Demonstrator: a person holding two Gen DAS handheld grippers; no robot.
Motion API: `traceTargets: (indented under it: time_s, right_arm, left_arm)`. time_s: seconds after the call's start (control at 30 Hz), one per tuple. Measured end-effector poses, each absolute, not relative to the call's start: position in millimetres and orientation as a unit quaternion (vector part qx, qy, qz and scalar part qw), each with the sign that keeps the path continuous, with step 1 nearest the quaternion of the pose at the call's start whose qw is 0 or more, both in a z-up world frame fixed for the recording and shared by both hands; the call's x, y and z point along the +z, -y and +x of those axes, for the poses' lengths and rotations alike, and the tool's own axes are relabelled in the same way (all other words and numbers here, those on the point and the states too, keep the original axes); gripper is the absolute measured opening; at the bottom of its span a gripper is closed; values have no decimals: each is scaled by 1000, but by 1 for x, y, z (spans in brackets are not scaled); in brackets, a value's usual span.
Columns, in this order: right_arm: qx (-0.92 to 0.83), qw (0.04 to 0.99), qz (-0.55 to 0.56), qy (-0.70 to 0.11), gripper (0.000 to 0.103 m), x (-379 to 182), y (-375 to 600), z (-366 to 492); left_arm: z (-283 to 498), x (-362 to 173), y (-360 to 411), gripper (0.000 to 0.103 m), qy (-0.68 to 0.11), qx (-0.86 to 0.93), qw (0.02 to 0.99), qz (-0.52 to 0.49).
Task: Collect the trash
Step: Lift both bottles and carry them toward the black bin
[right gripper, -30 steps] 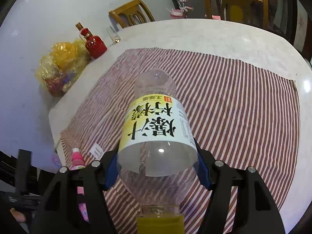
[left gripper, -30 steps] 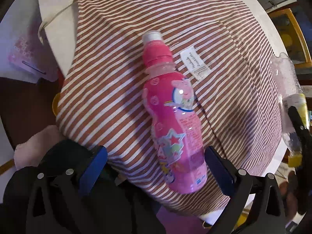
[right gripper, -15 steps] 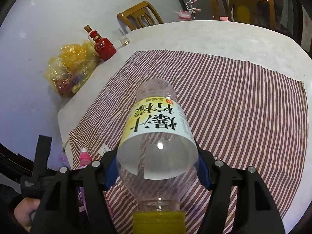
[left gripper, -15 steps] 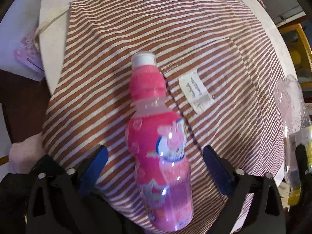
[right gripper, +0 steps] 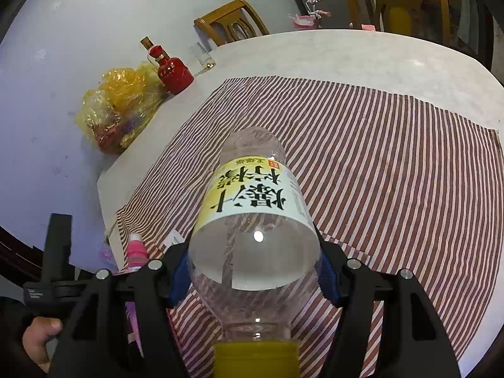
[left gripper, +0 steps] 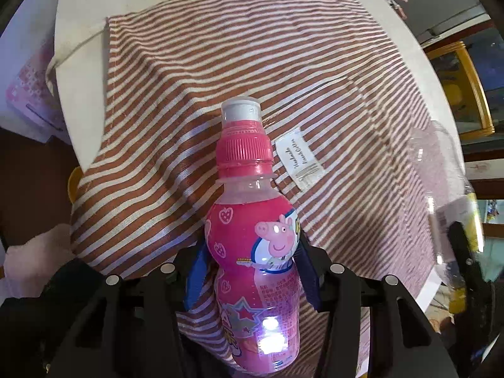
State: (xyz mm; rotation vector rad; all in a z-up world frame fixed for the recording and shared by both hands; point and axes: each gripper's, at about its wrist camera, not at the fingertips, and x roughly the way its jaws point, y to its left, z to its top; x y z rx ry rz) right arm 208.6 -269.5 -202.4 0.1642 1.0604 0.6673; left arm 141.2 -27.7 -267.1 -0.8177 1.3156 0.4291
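Observation:
A pink cartoon-print drink bottle (left gripper: 249,220) with a white cap lies on the brown-and-white striped cloth (left gripper: 220,63). My left gripper (left gripper: 250,271) straddles the bottle's waist. Its jaws are closing, and the blue pads (left gripper: 197,277) touch the bottle on both sides. My right gripper (right gripper: 255,271) is shut on a clear empty bottle (right gripper: 252,201) with a yellow label, held above the cloth (right gripper: 393,173) with its yellow cap toward the camera. The pink bottle (right gripper: 136,249) also shows low on the left in the right wrist view. The clear bottle (left gripper: 441,170) is blurred at the right edge of the left wrist view.
The round pale table (right gripper: 315,53) carries a yellow plastic bag (right gripper: 116,107), a red liquor bottle (right gripper: 173,72) and a small glass (right gripper: 204,58) by the wall. Two wooden chairs (right gripper: 230,22) (right gripper: 397,3) stand behind it. A white fabric tag (left gripper: 299,160) is sewn on the cloth.
My left gripper has moved forward over the pink bottle, and its jaws have narrowed from wide apart to touching the bottle. The right gripper holds the clear bottle as before.

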Motion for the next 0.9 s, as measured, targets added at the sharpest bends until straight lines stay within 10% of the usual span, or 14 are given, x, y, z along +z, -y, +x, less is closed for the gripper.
traceTargets:
  time_s: [0.9]
  right_arm:
    - [280, 809, 114, -504, 64, -213, 258, 182]
  left_arm:
    - [126, -197, 0, 50, -475, -37, 815, -330]
